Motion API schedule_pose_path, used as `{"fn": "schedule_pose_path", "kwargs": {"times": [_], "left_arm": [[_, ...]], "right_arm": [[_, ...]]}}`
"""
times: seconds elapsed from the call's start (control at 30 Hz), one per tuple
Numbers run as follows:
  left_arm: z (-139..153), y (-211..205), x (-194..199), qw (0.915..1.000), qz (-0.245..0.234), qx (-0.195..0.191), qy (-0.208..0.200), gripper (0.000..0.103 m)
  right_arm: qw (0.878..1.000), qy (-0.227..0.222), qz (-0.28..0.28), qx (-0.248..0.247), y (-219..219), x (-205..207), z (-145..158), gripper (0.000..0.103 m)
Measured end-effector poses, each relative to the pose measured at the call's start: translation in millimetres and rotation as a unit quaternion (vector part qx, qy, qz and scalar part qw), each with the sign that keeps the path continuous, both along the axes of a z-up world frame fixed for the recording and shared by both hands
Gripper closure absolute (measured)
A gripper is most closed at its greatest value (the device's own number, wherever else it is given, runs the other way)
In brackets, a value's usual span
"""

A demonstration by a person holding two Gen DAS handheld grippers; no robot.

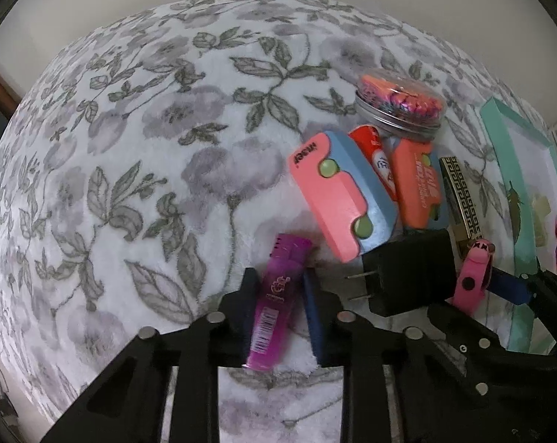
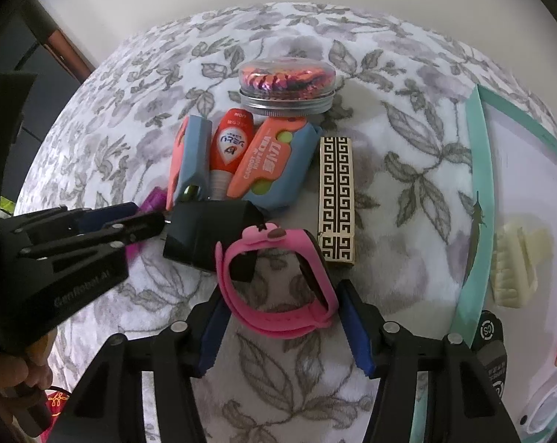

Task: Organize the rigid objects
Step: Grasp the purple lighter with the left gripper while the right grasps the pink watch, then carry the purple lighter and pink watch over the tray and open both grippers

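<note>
Purple lighter (image 1: 275,304) lay between the fingers of the left claw (image 1: 278,295), pinched along its sides, on the flowered blanket (image 1: 131,184). Left claw was drawn nearly together on it, both pads against the plastic body. Just beyond it sat a black plug adapter (image 1: 411,273), prongs turned toward the lighter. Behind the adapter stood a small heap: pink and blue eraser (image 1: 343,199), red tube (image 1: 374,158), orange and blue box cutter (image 1: 417,192), and a tin with a clear lid (image 1: 400,107) at the back. Right claw (image 2: 284,317) stood about half spread around a pink wristband (image 2: 278,295), which lay on the blanket; the band's outer edge sat close to the right-hand pad, though whether the pads actually pressed it could not be told. Gold box with a key pattern (image 2: 335,195) lay just beyond the band. Teal-rimmed tray (image 2: 476,192) at the far right held a cream hair clip (image 2: 514,265).
</note>
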State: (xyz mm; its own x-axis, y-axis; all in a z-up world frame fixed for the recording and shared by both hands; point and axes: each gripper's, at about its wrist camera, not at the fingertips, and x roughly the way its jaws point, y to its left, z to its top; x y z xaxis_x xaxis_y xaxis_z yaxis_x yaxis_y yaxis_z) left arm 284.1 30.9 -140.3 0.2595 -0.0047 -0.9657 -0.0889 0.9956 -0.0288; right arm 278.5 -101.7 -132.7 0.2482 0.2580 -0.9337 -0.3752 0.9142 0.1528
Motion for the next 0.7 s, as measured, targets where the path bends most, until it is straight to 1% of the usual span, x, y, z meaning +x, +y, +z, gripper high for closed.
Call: {"fn": "schedule_pose_path", "kwargs": {"times": [0.07,0.27,0.47,0.53,0.7], "left_arm": [[0.8,4.3,0.0,0.9999,0.007,-0.007,-0.002,0.082],[11.0,18.0,-2.5,0.9994,0.017,-0.023,-0.018,0.083],[52.7,30.7,-12.9,0.9974,0.031,-0.024,-0.061,0.083],[68.0,35.3,-15.8,0.9956,0.036,-0.026,-0.082,0.083],[110.5,36.2,-25.6,0.9881,0.040,-0.038,-0.144,0.083]], "right_arm": [[1.000,-0.002,0.000,0.002,-1.0,0.3,1.4,0.044],[1.000,-0.015,0.001,0.007,-5.7,0.4,13.4,0.044],[0.999,-0.047,-0.013,0.020,-15.7,-0.3,39.6,0.044],[0.998,-0.061,-0.019,0.020,-18.5,-0.9,50.3,0.044],[0.993,-0.114,-0.034,0.024,-30.3,-7.2,91.3,0.044]]}}
